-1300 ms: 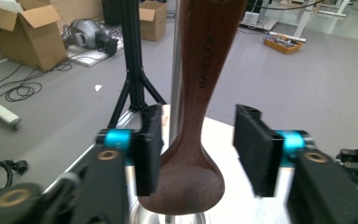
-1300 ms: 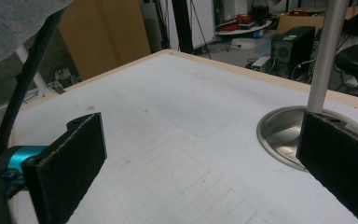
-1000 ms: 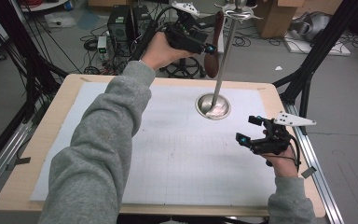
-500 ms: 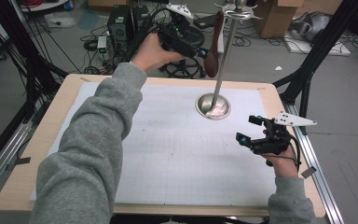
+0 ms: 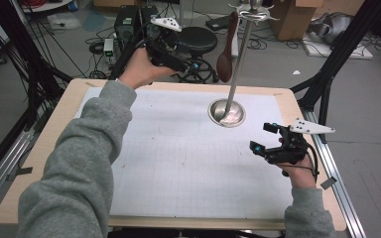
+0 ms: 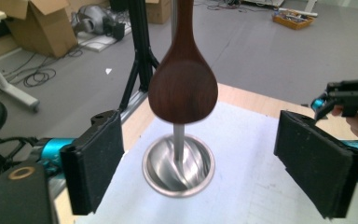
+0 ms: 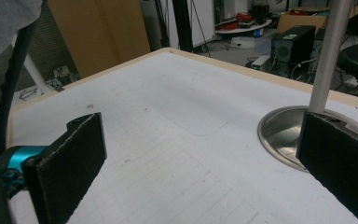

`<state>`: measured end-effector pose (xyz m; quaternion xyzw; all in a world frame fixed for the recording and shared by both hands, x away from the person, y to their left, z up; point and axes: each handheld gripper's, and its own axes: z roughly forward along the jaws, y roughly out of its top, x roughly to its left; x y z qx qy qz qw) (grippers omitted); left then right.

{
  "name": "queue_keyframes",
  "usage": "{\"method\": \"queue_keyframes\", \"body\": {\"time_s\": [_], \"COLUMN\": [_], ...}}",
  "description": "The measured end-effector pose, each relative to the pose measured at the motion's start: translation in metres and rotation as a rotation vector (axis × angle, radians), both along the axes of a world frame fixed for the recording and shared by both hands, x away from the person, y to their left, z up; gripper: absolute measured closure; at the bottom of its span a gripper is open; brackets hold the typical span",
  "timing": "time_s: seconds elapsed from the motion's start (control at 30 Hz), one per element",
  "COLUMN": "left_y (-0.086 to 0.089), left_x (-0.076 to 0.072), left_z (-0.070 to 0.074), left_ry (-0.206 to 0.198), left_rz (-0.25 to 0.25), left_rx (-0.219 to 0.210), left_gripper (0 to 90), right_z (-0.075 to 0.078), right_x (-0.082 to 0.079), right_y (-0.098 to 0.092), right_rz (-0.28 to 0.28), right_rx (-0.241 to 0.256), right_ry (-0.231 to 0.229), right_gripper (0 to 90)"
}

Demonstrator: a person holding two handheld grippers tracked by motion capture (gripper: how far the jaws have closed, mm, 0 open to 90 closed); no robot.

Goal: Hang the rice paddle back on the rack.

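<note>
High view: the spoon (image 5: 226, 52) hangs from the stand (image 5: 240, 74) at upper centre; the left gripper (image 5: 171, 52), upper left, should come in level with it; the right gripper (image 5: 273, 144) idles lower right over the white mat (image 5: 178, 163).

Left gripper view: jaws wide apart, spoon bowl (image 6: 183, 88) centred between (good line); close squarely.

Right gripper view: jaws open, empty; boxes and cables behind.
</note>
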<state>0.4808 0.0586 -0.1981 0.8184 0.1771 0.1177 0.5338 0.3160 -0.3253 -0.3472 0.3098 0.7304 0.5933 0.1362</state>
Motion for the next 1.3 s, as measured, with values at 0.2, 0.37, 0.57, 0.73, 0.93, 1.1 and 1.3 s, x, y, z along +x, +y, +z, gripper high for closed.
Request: {"method": "queue_keyframes", "body": {"time_s": [0.2, 0.37, 0.57, 0.73, 0.93, 1.1, 1.3], "left_y": [0.015, 0.029, 0.045, 0.057, 0.069, 0.08, 0.091], "left_x": [-0.015, -0.027, -0.039, -0.047, -0.058, -0.065, -0.073], "left_z": [-0.011, -0.018, -0.028, -0.036, -0.046, -0.052, -0.06], "left_ry": [-0.012, -0.032, -0.029, -0.028, -0.042, -0.053, -0.06], "left_rz": [0.01, 0.018, 0.047, 0.064, 0.085, 0.11, 0.126], "left_rx": [0.006, -0.005, -0.009, -0.024, -0.06, -0.059, -0.056], "left_gripper": [14.1, 14.0, 14.0, 14.0, 11.8, 9.6, 8.9], "right_z": [0.0, 0.0, 0.001, 0.003, 0.006, 0.007, 0.008], "right_x": [0.0, 0.001, 0.001, 0.001, 0.001, 0.001, 0.0], "right_y": [-0.001, -0.002, -0.004, -0.004, -0.003, 0.0, 0.002], "right_rz": [-0.01, -0.019, -0.028, -0.032, -0.029, -0.023, -0.021], "right_rx": [0.002, 0.004, 0.018, 0.025, 0.028, 0.024, 0.017], "right_ry": [0.003, -0.008, -0.015, -0.021, -0.031, -0.038, -0.038], "right_gripper": [0.3, 0.3, 0.3, 0.3, 0.3, 0.3, 0.3]}}
